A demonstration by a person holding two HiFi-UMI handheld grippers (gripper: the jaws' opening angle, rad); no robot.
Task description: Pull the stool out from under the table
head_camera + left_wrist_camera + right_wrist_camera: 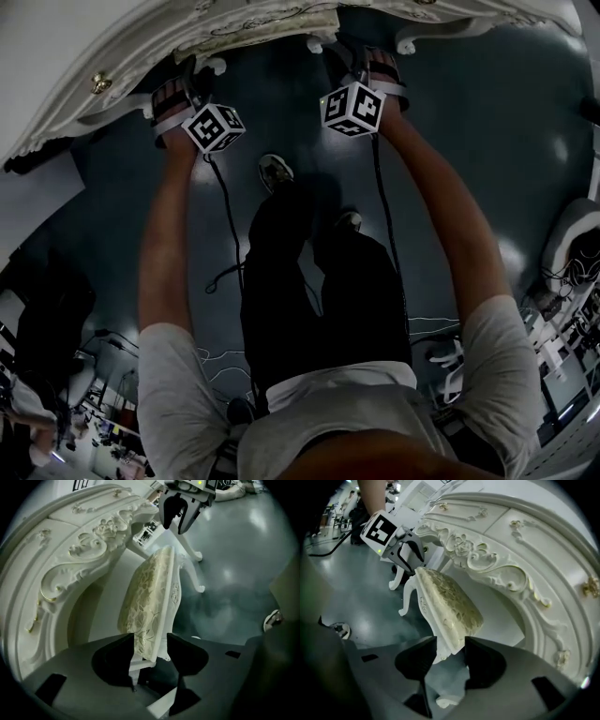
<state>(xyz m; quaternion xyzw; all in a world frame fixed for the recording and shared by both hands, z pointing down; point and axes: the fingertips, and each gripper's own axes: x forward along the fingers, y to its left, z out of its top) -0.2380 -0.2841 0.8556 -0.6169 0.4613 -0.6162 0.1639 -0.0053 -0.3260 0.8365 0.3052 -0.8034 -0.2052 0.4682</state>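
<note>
the jaws of my left gripper [150,657] stand apart at the bottom of the left gripper view. one end of the stool [151,592] sits between them, with a sliver of gap at the right jaw. the jaws of my right gripper [450,654] are parted the same way round the stool's other end, close on both sides, not plainly squeezing. in the head view the stool is at top centre on the dark floor [281,103], tucked under the carved white table [66,66] filling the upper left.
</note>
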